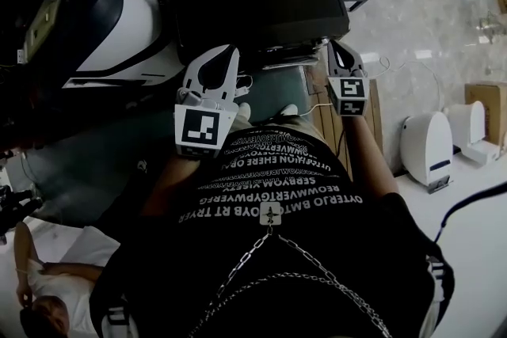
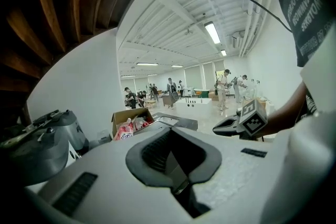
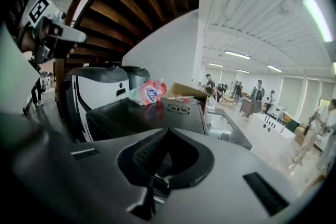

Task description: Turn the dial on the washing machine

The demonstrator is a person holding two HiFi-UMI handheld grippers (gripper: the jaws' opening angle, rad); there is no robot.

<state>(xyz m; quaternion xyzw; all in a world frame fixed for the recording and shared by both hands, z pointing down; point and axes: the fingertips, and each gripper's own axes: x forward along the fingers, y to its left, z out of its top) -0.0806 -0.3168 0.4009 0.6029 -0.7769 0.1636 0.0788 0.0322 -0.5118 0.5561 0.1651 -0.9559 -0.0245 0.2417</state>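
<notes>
Left gripper [image 1: 224,53] and right gripper [image 1: 338,46] are clenched, empty, near the black unit [image 1: 261,0]. Glasses [image 3: 178,108] on it and the pink bag [image 3: 148,93] behind are shown clearly only in the right gripper view.

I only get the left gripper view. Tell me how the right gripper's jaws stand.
Observer: In its own view the right gripper has its jaws together, with nothing between them.
Operator: Now say what lies on the black flat-topped machine ahead.
Observer: A pair of dark-rimmed glasses lies on its top, near the far edge.
Operator: Check the floor on the person's right.
Observer: In the head view a white rounded plastic unit stands on the pale floor there.
</notes>
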